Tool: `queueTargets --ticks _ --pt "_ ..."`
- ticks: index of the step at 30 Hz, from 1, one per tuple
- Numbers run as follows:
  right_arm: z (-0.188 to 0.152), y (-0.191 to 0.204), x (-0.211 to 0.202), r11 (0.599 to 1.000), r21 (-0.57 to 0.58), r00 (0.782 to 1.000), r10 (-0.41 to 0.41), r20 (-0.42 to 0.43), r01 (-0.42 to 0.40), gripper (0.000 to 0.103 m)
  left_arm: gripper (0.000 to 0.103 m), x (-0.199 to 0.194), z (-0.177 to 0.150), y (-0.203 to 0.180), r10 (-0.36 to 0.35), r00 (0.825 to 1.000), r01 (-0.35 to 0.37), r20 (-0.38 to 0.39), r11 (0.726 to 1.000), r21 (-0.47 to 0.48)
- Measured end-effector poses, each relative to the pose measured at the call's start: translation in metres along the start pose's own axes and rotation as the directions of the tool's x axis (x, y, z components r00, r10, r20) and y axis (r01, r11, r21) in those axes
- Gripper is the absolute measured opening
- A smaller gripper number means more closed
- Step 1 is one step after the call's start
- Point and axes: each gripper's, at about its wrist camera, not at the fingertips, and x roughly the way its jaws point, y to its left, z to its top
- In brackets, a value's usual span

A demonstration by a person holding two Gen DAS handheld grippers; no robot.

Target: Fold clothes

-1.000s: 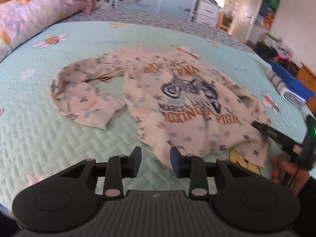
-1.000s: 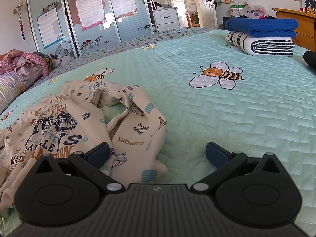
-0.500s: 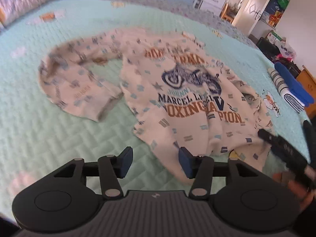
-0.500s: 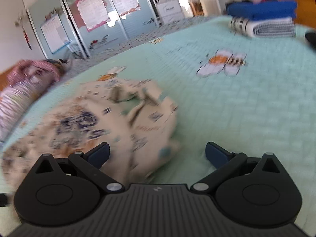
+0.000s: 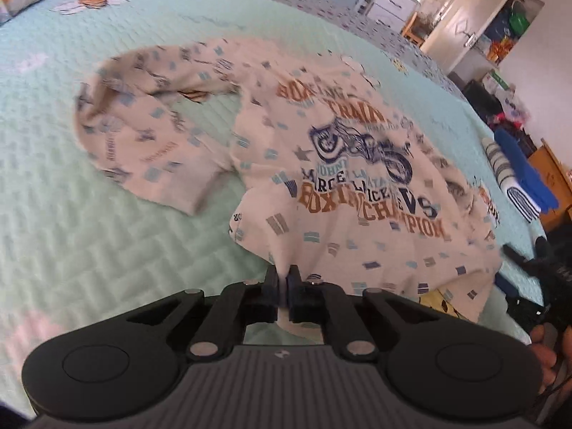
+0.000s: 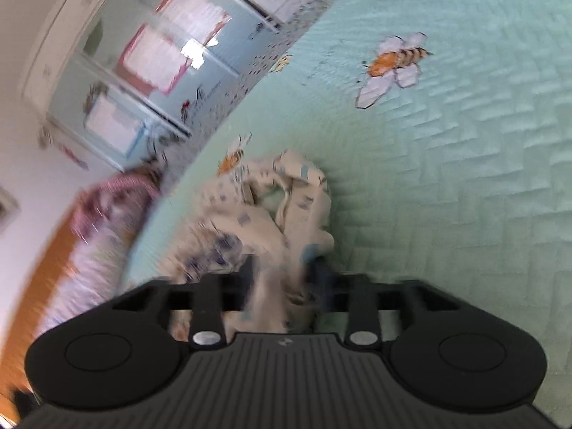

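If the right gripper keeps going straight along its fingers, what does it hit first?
Most likely the cream printed shirt: a bunched fold of it already sits between the closing jaws of the right gripper. Past that lies the mint bedspread. The picture is blurred, so depth is uncertain.

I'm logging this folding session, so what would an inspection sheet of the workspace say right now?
Surface: bed with a mint quilted bedspread, bee prints.
Job's things: cream printed shirt spread out, one sleeve curled on the left.
Clutter: folded striped and blue towels at the far edge; pink pillow.
Grippers: left gripper shut on the shirt's near hem; right gripper closing, fabric between its fingers, blurred.
Cables: nothing seen.
Surroundings: wardrobe doors with posters, white drawers, open doorway.
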Motion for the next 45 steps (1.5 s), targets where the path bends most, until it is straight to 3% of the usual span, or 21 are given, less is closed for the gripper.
queueTargets --ticks 1,3,4,6,7,10,15,17,18,20,22,26,29,34,36,38,41,42,43,44,45 --pt "0.004 -0.004 -0.001 0.999 0.045 1.0 0.014 0.003 -0.014 0.091 0.004 -0.003 -0.001 0.003 0.004 1.0 -0.004 -0.001 1.0 -0.006" --pt "0.009 -0.01 0.011 0.996 0.086 1.0 0.001 -0.017 0.0 0.091 0.004 -0.007 -0.004 0.009 0.014 1.0 -0.015 -0.005 1.0 -0.016" --pt "0.01 -0.009 0.019 0.997 0.077 0.999 -0.013 -0.041 0.016 0.085 0.004 -0.009 -0.006 0.012 0.019 1.0 -0.02 -0.007 1.0 -0.022" --pt "0.014 -0.001 0.029 0.998 0.017 0.996 -0.062 -0.061 0.063 0.046 0.004 -0.014 -0.008 0.014 0.024 1.0 -0.024 -0.006 0.999 -0.025" --pt "0.017 0.004 0.031 0.995 -0.025 0.994 -0.093 -0.061 0.091 0.007 0.004 -0.017 -0.008 0.015 0.026 1.0 -0.026 -0.002 0.999 -0.024" --pt "0.026 0.02 0.035 0.971 -0.155 0.981 -0.188 -0.041 0.18 0.007 0.004 -0.027 -0.007 0.016 0.01 1.0 -0.011 -0.008 1.0 -0.016" --pt "0.092 0.037 -0.01 0.87 -0.326 0.926 -0.316 0.207 0.37 0.009 0.004 -0.032 -0.022 0.012 -0.041 0.998 0.041 -0.051 0.999 -0.004" --pt "0.102 0.04 -0.024 0.852 -0.327 0.91 -0.353 0.217 0.409 0.027 0.005 -0.033 -0.028 0.013 -0.06 0.996 0.059 -0.061 0.998 -0.019" --pt "0.097 0.041 -0.031 0.861 -0.319 0.916 -0.344 0.208 0.396 0.032 0.005 -0.032 -0.03 0.015 -0.065 0.996 0.063 -0.065 0.998 -0.031" --pt "0.076 0.041 -0.043 0.886 -0.317 0.939 -0.297 0.171 0.338 0.056 0.005 -0.03 -0.03 0.019 -0.064 0.995 0.06 -0.074 0.997 -0.056" --pt "0.037 0.036 -0.051 0.918 -0.302 0.966 -0.237 0.103 0.257 0.063 0.005 -0.032 -0.031 0.022 -0.059 0.995 0.055 -0.076 0.997 -0.058" --pt "-0.035 0.008 -0.052 0.994 -0.052 0.993 -0.096 -0.064 0.092 0.063 0.005 -0.046 -0.033 0.034 -0.042 0.997 0.039 -0.057 0.997 -0.063" --pt "-0.063 -0.01 -0.039 0.99 0.141 0.989 0.016 -0.147 0.005 0.063 0.007 -0.053 -0.036 0.047 -0.023 0.999 0.019 -0.042 0.996 -0.089" --pt "-0.061 -0.01 -0.027 0.989 0.149 0.992 -0.002 -0.124 0.021 0.064 0.014 -0.048 -0.033 0.064 0.0 0.999 -0.005 -0.039 0.992 -0.126" --pt "-0.056 -0.011 -0.021 0.984 0.177 0.993 0.011 -0.119 0.01 0.064 0.02 -0.04 -0.028 0.064 -0.036 0.998 0.03 -0.044 0.99 -0.138" --pt "-0.053 -0.011 -0.013 0.979 0.204 0.993 0.021 -0.113 0.002 0.064 0.037 -0.031 -0.021 0.062 -0.066 0.997 0.058 -0.047 0.987 -0.151" --pt "-0.05 -0.006 0.0 0.979 0.203 0.993 0.031 -0.111 -0.008 0.063 0.04 -0.009 -0.011 0.058 -0.094 0.994 0.081 -0.061 0.978 -0.192" --pt "-0.05 -0.005 0.002 0.984 0.18 0.991 0.037 -0.132 -0.013 0.059 0.039 -0.003 -0.009 0.056 -0.108 0.992 0.093 -0.064 0.976 -0.198" --pt "-0.049 -0.004 0.004 0.987 0.157 0.987 0.043 -0.153 -0.019 0.042 0.034 0.002 -0.007 0.053 -0.117 0.991 0.103 -0.062 0.975 -0.198" --pt "-0.049 -0.003 0.006 0.991 0.132 0.984 0.043 -0.172 -0.02 0.021 0.012 0.007 -0.006 0.05 -0.127 0.99 0.112 -0.063 0.974 -0.195" --pt "-0.05 0.002 0.009 0.995 0.095 0.982 0.022 -0.185 -0.005 0.013 0.006 0.008 -0.006 0.047 -0.131 0.989 0.117 -0.063 0.974 -0.192"
